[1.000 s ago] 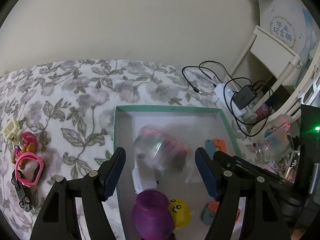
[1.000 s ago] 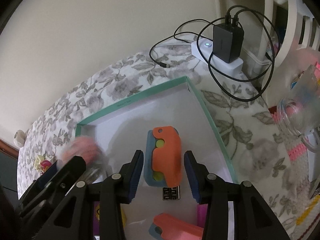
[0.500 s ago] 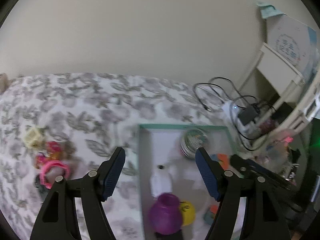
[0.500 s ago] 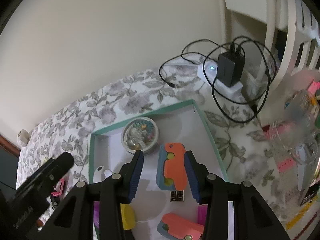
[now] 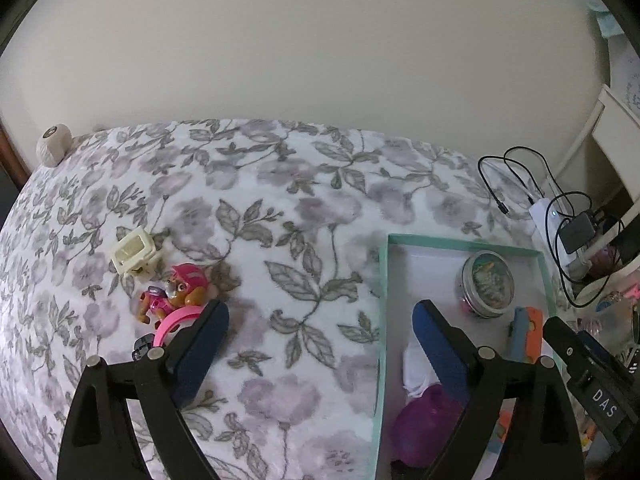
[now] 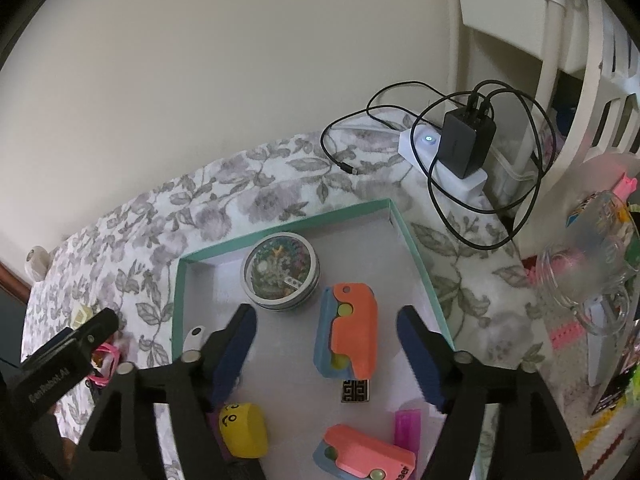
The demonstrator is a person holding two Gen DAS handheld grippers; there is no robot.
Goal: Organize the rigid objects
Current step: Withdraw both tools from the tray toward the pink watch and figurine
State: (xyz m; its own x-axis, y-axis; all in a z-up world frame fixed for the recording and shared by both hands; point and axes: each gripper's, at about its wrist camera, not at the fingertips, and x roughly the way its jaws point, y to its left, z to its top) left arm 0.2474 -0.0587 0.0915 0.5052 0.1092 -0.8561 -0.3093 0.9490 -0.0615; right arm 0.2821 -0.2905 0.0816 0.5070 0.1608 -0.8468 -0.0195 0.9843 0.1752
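- Toys mostly sit inside the teal tray (image 6: 416,256): round tin (image 6: 281,275), orange-and-blue block (image 6: 352,330).
- Pup figure (image 5: 176,294) and cream cube (image 5: 134,255) remain on the bedspread (image 5: 304,216).
- Left gripper (image 5: 320,332) and right gripper (image 6: 326,334), jaws just opening, hold nothing.

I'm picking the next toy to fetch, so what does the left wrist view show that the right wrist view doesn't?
Only the left wrist view shows the pink pup figure clearly, lying loose on the floral blanket beside the cream block. Only the right wrist view shows the yellow face toy and black patterned chip in the tray. Both show the teal tray, round tin and orange-blue toy.
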